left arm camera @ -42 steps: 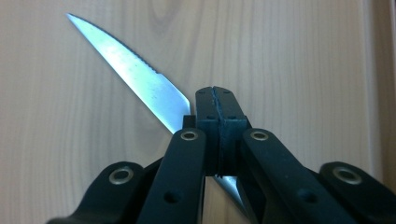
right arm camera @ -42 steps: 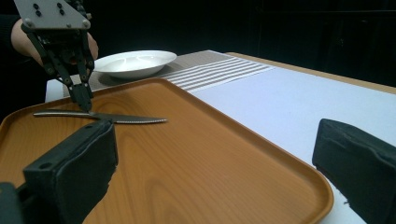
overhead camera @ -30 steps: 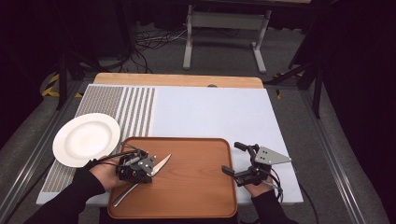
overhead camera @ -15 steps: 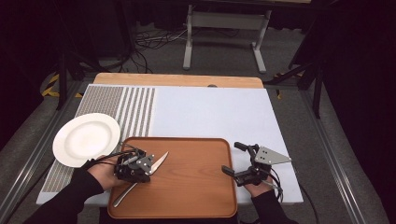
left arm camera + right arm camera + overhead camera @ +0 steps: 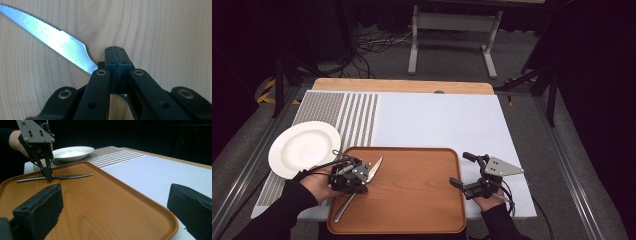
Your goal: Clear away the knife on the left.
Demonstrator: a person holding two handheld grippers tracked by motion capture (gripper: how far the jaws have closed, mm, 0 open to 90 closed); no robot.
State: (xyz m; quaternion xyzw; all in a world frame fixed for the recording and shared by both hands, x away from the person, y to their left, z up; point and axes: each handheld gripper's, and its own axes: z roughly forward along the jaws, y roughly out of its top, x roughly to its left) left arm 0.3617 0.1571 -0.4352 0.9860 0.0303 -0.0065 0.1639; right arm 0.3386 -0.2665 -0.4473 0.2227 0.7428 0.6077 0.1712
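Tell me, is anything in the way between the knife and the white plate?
Only the tray's raised rim. The left gripper is shut on the knife, and the plate sits just past the tray's left corner, nothing visible lying on it.

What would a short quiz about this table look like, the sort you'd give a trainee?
1. True or false: the left gripper has its fingers shut on the knife.
2. Where does the knife lie? A) on the white plate B) on the wooden tray C) on the striped mat
3. Fill in: the right gripper is ____, with nothing between its fingers.

Key
1. True. In the left gripper view the fingers are pressed together where the blade meets the handle.
2. B. The knife rests on the wooden tray; the white plate sits off the tray to its left, partly on the striped mat.
3. Open. It waits at the tray's right edge.
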